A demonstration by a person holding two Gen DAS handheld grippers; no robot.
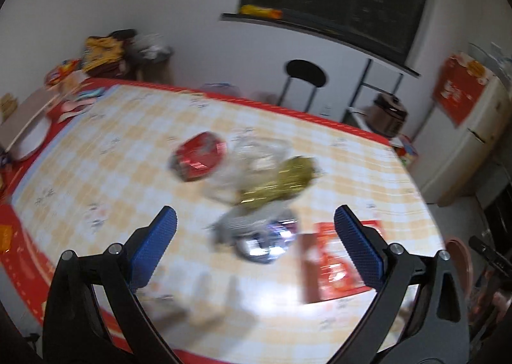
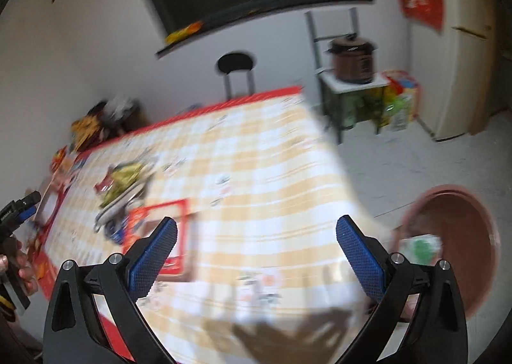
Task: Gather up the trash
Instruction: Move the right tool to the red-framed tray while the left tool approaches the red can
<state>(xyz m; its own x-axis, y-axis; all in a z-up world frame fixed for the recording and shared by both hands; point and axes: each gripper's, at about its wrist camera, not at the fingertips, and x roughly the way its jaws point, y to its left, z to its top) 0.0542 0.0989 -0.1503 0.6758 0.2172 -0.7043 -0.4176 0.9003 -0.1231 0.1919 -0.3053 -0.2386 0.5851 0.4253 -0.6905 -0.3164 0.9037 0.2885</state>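
A blurred heap of trash lies mid-table: a red round lid (image 1: 198,156), a clear plastic bag (image 1: 256,149), a gold wrapper (image 1: 281,181) and a silvery wrapper (image 1: 256,233). A red packet (image 1: 332,255) lies flat to the right of the heap. My left gripper (image 1: 256,217) hangs open just in front of the heap, nothing between its blue pads. My right gripper (image 2: 256,223) is open and empty over the table's near right part, with the heap (image 2: 124,188) and red packet (image 2: 160,236) to its left. A brown bin (image 2: 454,236) on the floor holds a green-and-white scrap (image 2: 422,245).
The checked tablecloth (image 1: 128,146) has a red border. Boxes and plates (image 1: 38,114) crowd the far left corner. Behind the table are a black stool (image 2: 236,66), a brown cooker (image 2: 352,60) on a stand and a cream fridge (image 2: 464,44). A hand (image 2: 16,265) holds the left gripper.
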